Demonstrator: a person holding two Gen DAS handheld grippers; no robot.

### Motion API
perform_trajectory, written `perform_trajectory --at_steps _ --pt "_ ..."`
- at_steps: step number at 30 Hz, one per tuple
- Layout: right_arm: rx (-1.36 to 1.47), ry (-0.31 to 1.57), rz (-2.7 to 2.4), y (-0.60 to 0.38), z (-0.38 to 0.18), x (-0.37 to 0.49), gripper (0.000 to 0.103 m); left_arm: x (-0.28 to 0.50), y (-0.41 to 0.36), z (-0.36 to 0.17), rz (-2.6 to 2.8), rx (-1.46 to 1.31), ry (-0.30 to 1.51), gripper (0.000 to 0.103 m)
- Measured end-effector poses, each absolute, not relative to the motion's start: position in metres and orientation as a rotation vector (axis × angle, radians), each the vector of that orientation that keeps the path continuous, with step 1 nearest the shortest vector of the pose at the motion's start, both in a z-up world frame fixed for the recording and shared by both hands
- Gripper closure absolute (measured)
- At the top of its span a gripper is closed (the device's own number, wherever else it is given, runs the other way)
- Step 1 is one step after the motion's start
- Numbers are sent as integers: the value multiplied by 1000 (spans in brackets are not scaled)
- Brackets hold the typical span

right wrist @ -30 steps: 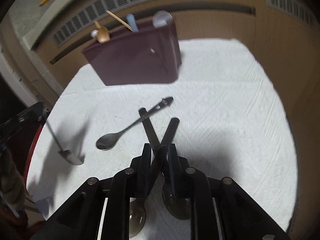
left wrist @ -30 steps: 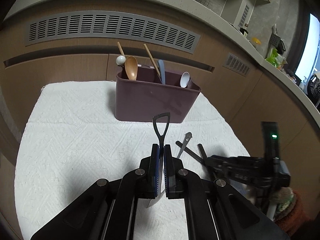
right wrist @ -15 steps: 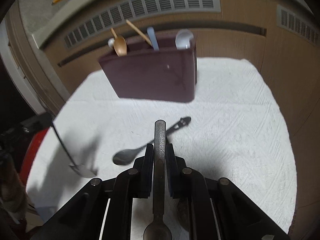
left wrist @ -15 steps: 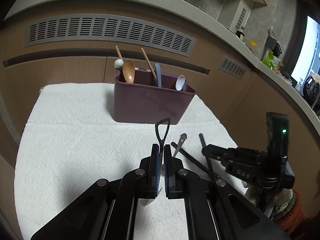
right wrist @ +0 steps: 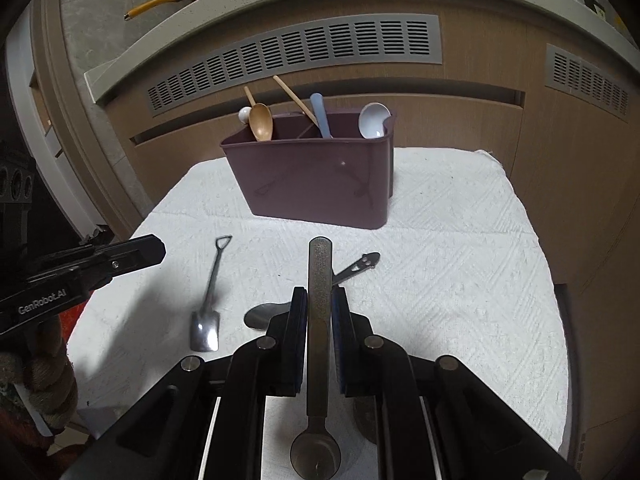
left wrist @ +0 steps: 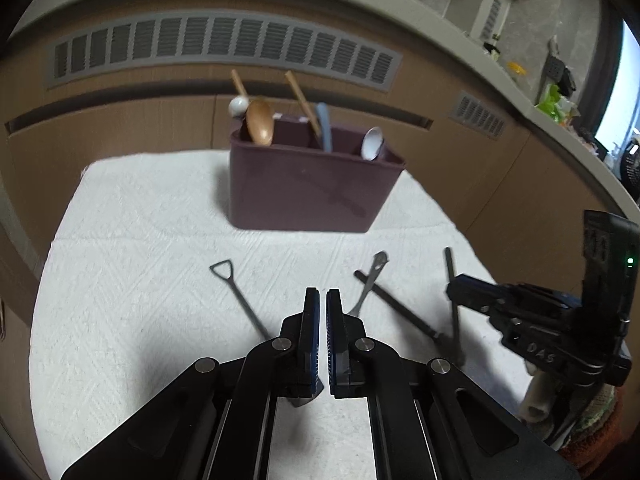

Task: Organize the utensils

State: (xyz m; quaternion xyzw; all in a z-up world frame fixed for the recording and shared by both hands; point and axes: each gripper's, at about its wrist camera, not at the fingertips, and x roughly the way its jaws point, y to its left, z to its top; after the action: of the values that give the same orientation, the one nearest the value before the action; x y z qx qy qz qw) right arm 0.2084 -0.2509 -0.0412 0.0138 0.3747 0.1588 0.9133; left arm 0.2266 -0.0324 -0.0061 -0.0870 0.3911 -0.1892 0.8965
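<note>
Left gripper [left wrist: 322,300] has its pads nearly pressed together with nothing between them, hovering over the white towel [left wrist: 140,300]. Just left of it on the towel lies the little shovel-shaped spoon [left wrist: 240,300], loop handle pointing far. The right wrist view shows its square bowl [right wrist: 205,330], which the left view mostly hides behind the fingers. In the middle, near the far edge of the towel, sits the maroon utensil caddy [right wrist: 320,184] with a wooden spoon [right wrist: 261,122], a blue handle and a white spoon [right wrist: 373,120] sticking up. Right gripper [right wrist: 320,304] is pinching a flat-handled metal spoon [right wrist: 319,320], handle pointing at the caddy, bowl near the camera. Behind it a keyhole-handled spoon [right wrist: 356,266] lies flat. Only the left view shows another dark-handled utensil [left wrist: 396,308] lying flat.
</note>
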Motion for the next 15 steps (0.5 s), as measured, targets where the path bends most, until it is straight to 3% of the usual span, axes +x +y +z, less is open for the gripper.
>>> perform_trajectory --at_steps 11,15 --pt "50 827 301 -260 -62 211 92 277 -11 -82 -315 -389 1120 86" --pt "59 834 286 -260 -67 210 92 282 -22 -75 -241 -291 1092 84"
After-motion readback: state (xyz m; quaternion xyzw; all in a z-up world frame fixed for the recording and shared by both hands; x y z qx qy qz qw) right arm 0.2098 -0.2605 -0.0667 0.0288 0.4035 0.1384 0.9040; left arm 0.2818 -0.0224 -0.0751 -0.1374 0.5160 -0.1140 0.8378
